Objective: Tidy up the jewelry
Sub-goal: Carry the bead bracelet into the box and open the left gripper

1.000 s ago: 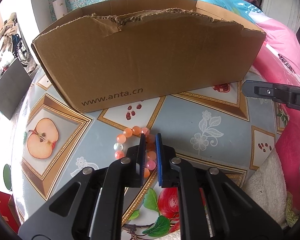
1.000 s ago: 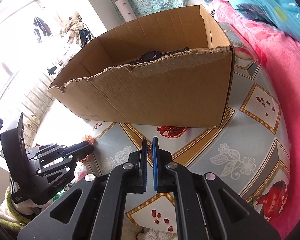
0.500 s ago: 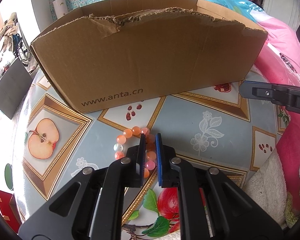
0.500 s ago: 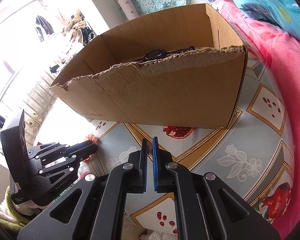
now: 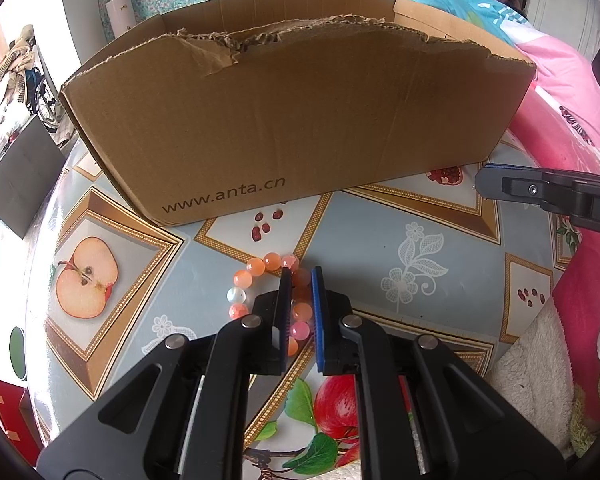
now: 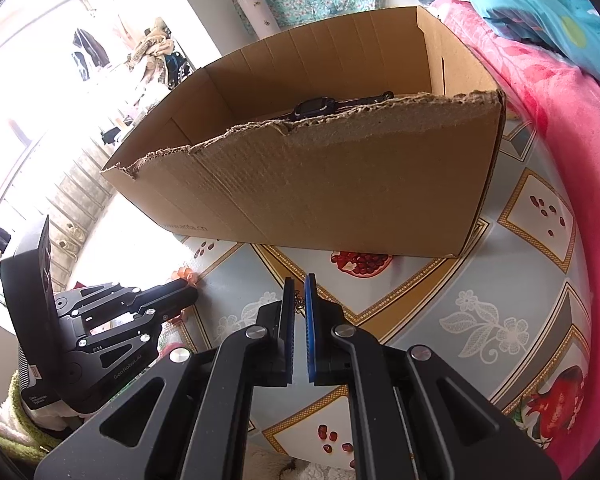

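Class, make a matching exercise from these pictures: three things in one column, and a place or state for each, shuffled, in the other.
Things:
1. bracelet
2. watch
3. box

Place or state:
A. lies inside the box
B. has a torn top edge
C. lies on the table, between the fingers of the left gripper

Pairs: 1-C, 2-A, 3-B

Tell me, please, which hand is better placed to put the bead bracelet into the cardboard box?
Left. The left gripper has its jaws closed around the bead bracelet, just before the cardboard box. The right gripper is shut, away from the beads.
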